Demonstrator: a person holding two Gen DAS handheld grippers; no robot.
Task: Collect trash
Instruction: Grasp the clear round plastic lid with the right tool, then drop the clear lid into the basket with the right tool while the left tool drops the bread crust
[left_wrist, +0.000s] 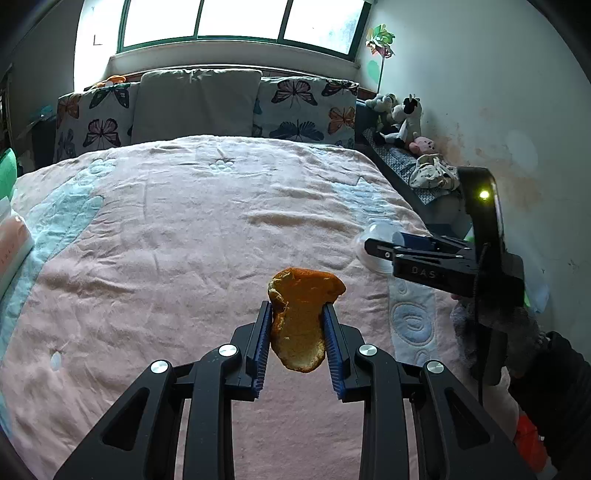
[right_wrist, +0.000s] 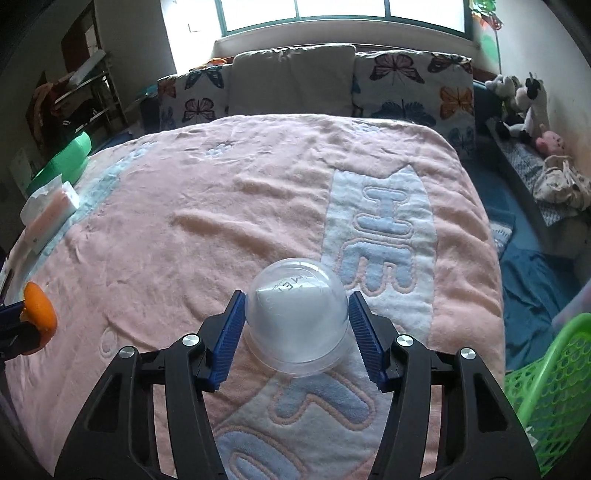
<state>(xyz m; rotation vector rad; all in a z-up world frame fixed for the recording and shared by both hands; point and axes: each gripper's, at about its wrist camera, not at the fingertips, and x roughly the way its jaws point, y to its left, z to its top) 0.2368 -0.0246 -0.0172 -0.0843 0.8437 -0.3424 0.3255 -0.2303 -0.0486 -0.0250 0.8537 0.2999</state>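
My left gripper (left_wrist: 297, 314) is shut on a piece of orange peel (left_wrist: 301, 317) and holds it above the pink bedspread (left_wrist: 166, 229). The peel also shows at the left edge of the right wrist view (right_wrist: 38, 312). My right gripper (right_wrist: 295, 306) has its blue pads against both sides of a clear plastic dome lid (right_wrist: 297, 321), which is at the blanket's surface. In the left wrist view the right gripper (left_wrist: 380, 249) is to the right, with the lid (left_wrist: 373, 243) at its tips.
A green mesh basket (right_wrist: 550, 387) stands off the bed at the lower right. A tissue pack (right_wrist: 51, 210) and a green container (right_wrist: 66, 158) lie at the bed's left edge. Butterfly pillows (right_wrist: 413, 88) line the headboard. Plush toys (right_wrist: 524, 107) sit on a ledge at right.
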